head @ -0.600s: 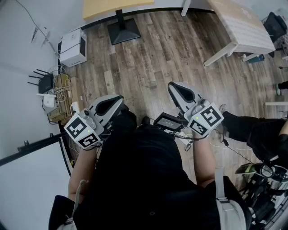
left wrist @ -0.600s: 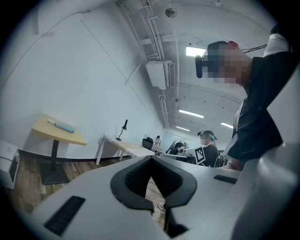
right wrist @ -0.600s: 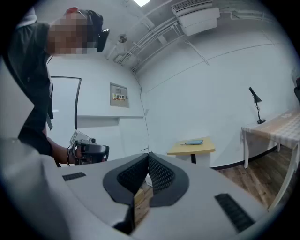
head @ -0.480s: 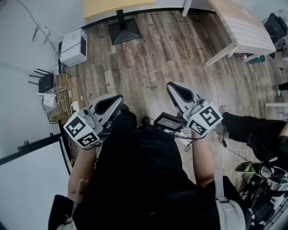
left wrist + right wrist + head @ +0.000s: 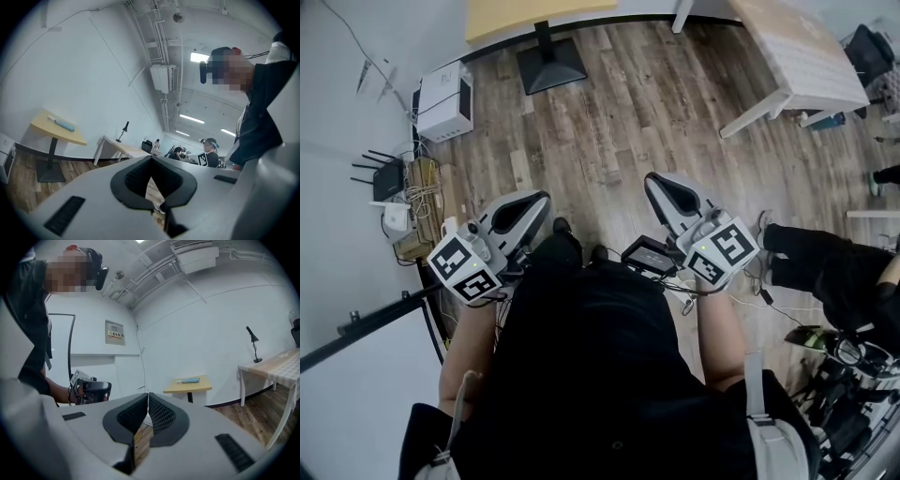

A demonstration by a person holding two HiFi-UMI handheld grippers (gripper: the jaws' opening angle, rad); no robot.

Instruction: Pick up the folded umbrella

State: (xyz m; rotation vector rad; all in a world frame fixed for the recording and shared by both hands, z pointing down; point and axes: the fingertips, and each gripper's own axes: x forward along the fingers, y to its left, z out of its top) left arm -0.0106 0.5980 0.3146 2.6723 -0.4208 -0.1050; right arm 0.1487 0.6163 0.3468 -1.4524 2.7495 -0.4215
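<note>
Head view: seen from above, a person in black holds the left gripper and the right gripper over a wood floor, both pointing toward the yellow table.

Left gripper view: the left gripper has its jaws closed tip to tip, nothing between them. A pale blue folded umbrella lies on the yellow table, well beyond the gripper.

Right gripper view: the right gripper has its jaws pressed together, empty. The folded umbrella rests on the yellow table.

- Shells of the left gripper and right gripper: smooth, matt, pale-grey plastic.
- Their pads: black, finely ribbed, rubbery-looking.
- The floor ahead of both claws: wood-grain planks, weathered, low sheen.
- The tabletop far ahead of the right claw: smooth, yellowish wood.
</note>
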